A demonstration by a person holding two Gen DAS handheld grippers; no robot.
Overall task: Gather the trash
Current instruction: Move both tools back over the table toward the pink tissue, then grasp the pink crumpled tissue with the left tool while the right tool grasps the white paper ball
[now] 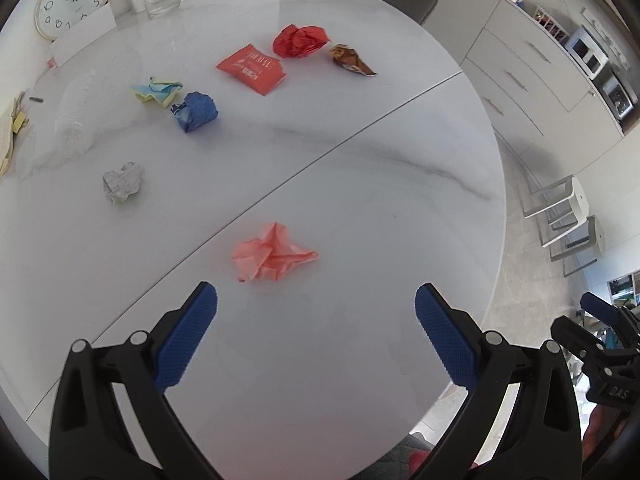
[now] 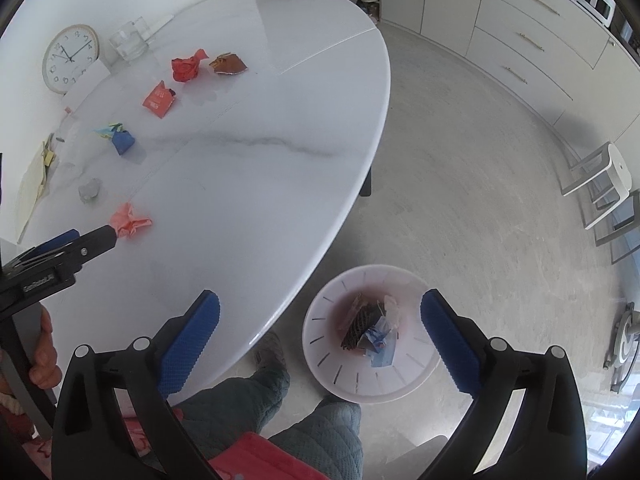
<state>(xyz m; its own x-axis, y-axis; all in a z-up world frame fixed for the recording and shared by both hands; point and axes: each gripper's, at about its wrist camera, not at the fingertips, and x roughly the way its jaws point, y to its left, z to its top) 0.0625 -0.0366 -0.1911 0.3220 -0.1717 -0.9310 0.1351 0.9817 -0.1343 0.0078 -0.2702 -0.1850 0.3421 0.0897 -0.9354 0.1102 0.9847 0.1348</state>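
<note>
Pink wad ahead of spread left fingers

The crumpled pink paper (image 1: 272,252) lies on the white marble counter (image 1: 360,184), long axis crosswise, just beyond the wide-open left gripper (image 1: 316,300); the right gripper (image 2: 320,304) gapes empty above the trash bin (image 2: 340,376).

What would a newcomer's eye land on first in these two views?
Probably the bright scraps strewn over the white table: a pink paper wad just ahead of the open left gripper, with a red wad and an orange packet at the far side. Next, the white bin on the floor beside the table, already holding wrappers, with the open, empty right gripper above it.
</note>
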